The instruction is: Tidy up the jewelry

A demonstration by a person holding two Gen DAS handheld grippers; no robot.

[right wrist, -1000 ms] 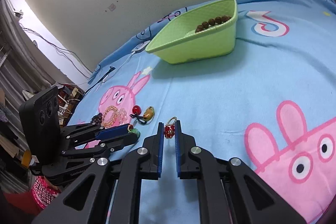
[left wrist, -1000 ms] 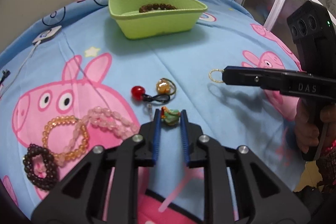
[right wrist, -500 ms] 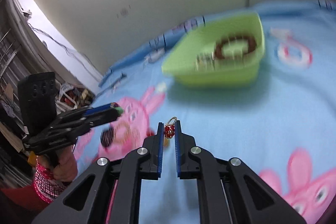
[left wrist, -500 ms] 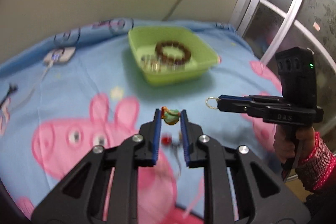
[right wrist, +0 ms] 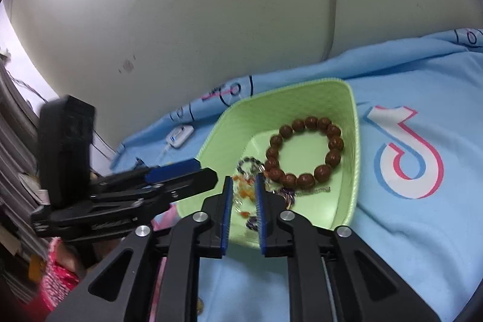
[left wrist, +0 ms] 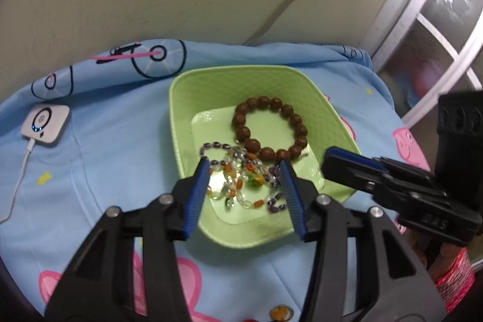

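Both my grippers hang over the green tray (left wrist: 181, 116) at frame centre. My left gripper (left wrist: 245, 171) is spread wide with nothing between its fingers; my right gripper (right wrist: 243, 186) shows a narrow gap, empty too. In the tray lie the brown bead bracelet (left wrist: 268, 127) and a tangle of mixed glass beads (left wrist: 241, 180). One amber piece (left wrist: 279, 312) sits on the blue cloth (left wrist: 114, 141) at the bottom edge, so I judge sorting unfinished.

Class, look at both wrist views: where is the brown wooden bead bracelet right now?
The brown bead bracelet lies inside the green tray, toward its far right part, just behind the tangle of small mixed beads; the right wrist view shows the same.
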